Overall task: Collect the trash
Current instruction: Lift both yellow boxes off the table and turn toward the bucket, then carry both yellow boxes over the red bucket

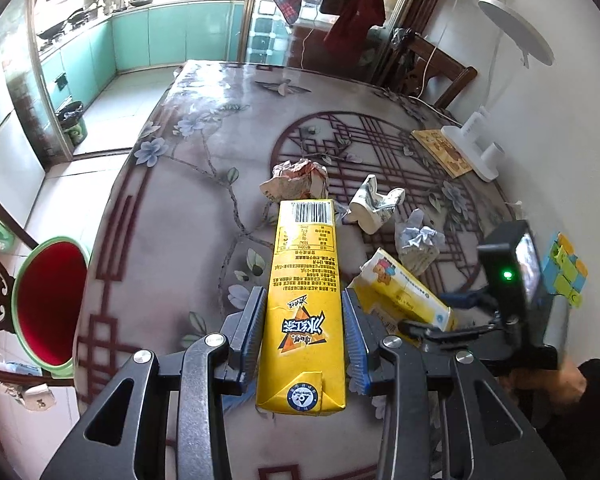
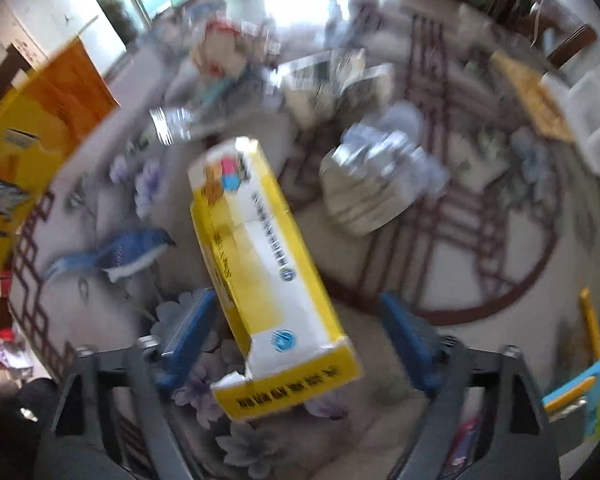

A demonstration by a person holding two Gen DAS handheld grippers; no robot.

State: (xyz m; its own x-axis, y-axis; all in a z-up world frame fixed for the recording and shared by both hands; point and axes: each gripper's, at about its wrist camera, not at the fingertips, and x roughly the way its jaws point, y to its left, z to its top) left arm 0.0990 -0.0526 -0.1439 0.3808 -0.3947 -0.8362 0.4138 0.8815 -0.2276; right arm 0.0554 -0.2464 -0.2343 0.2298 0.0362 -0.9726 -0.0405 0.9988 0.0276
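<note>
Bin (image 1: 50,304) with the red inside and green rim sits on the floor off to the left of the left tool (image 1: 304,328), below the edge of the surface (image 1: 172,216), which has that flowery printed cover. Left tool has its blue pads (image 1: 249,328) pressed on both sides of a tall yellow drink carton (image 1: 305,300), so it's closed partway around it and has it off the surface, barcode end pointing away from the tool. Just past the far end of that carton is a crumpled wad of paper (image 1: 298,180), and a bit right of it a scrunched white carton (image 1: 374,206), then a crushed silvery pack (image 1: 418,246).

Right of the left tool, a small yellow and white box (image 2: 266,280) lies on the surface, running lengthwise away from the right tool (image 2: 300,332). Right tool is over it with a blue finger on each side. Its view is pretty blurry, but there's a visible gap between the pads (image 2: 188,336) and the box on both sides, so it's partly open and not gripping anything as far as I can see. A blue bird printed on the cover (image 2: 116,256) shows just left of that tool. Beyond it to the far right, a white desk lamp (image 1: 512,28) stands by the wall.
</note>
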